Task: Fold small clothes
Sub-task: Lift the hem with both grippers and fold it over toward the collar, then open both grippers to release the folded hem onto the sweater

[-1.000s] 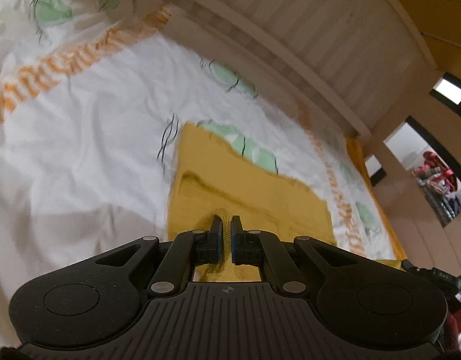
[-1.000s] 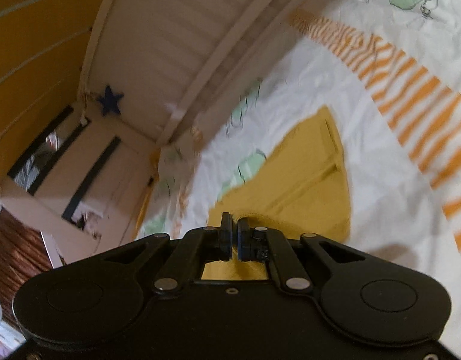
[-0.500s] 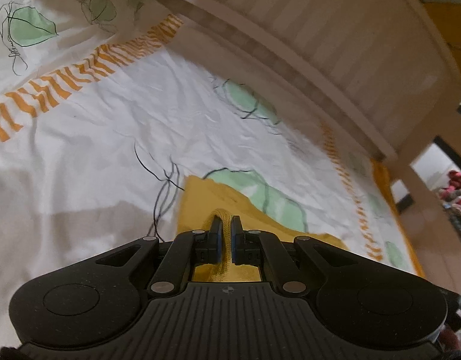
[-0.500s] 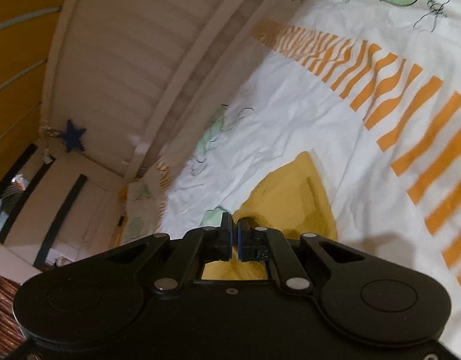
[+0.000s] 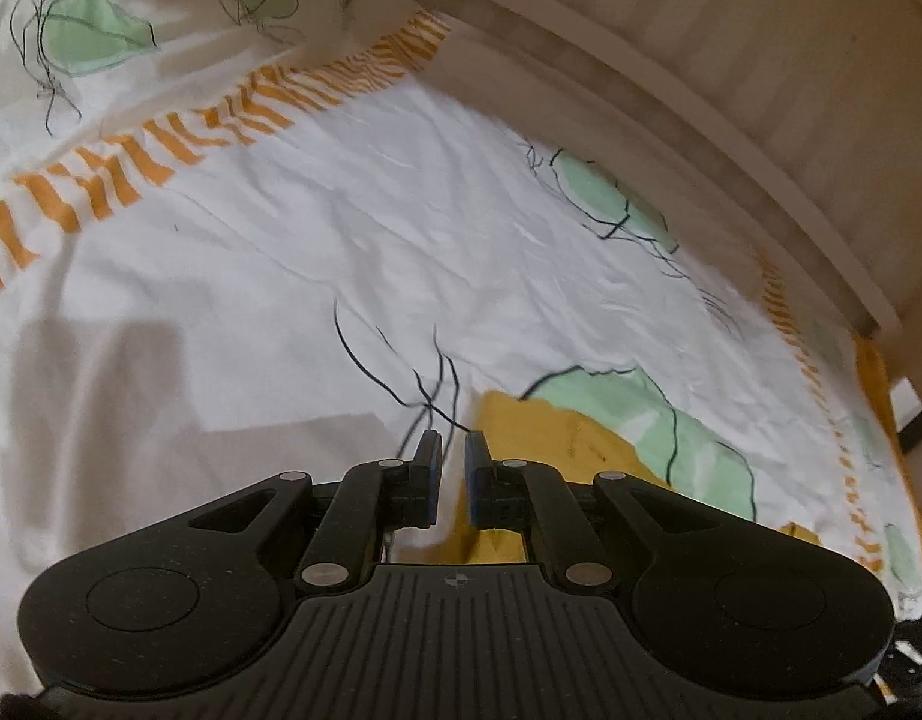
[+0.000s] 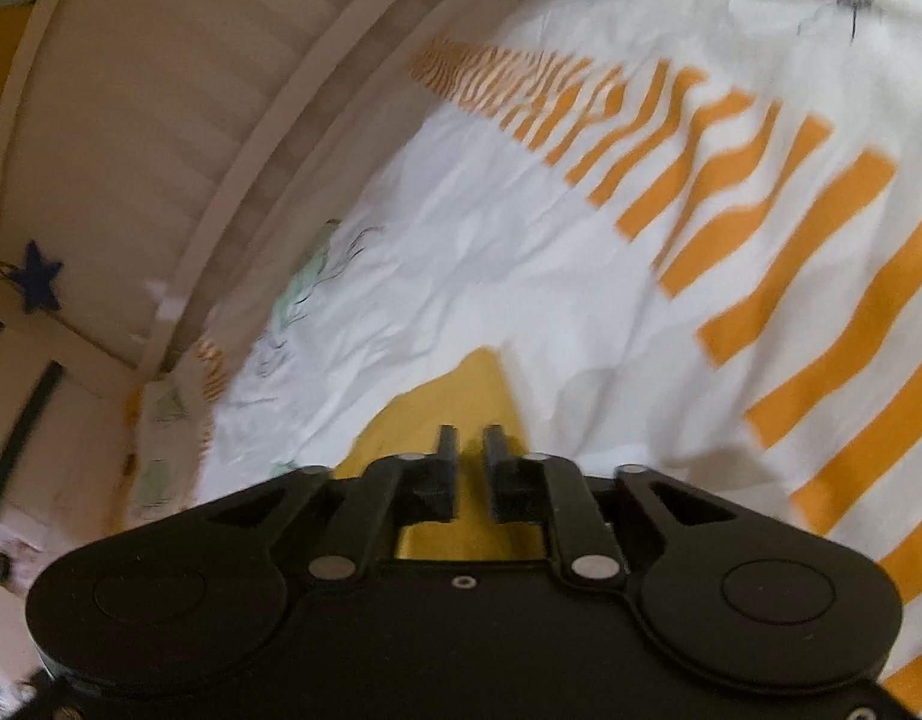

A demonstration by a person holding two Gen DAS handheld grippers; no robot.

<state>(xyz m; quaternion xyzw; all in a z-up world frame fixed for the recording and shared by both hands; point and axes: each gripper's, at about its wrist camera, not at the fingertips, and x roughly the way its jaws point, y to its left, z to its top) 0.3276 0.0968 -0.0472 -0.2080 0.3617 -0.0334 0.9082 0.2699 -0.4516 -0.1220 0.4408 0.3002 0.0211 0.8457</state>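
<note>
Both grippers had let go since half a second earlier: then each pair of fingers was pinched together on a fold of yellow cloth, and now each pair stood slightly apart with nothing between them. From the left wrist view, the left gripper hung low over the bed sheet, its jaws released, the gap showing white sheet and a sliver of yellow. The yellow garment lay flat on the sheet just ahead and to the right of those fingertips, partly covering a green leaf print. Thin black line drawings ran across the sheet just beyond the left finger. An orange striped band crossed the sheet farther off, and the slatted white bed rail curved along the far side.

From the right wrist view, the right gripper was likewise released, its fingers parted directly above the garment, which lay spread under and ahead of them, its pointed corner reaching out onto the sheet. Broad orange stripes filled the sheet to the right. The rail rose at the left, with a dark blue star hanging beside it.
</note>
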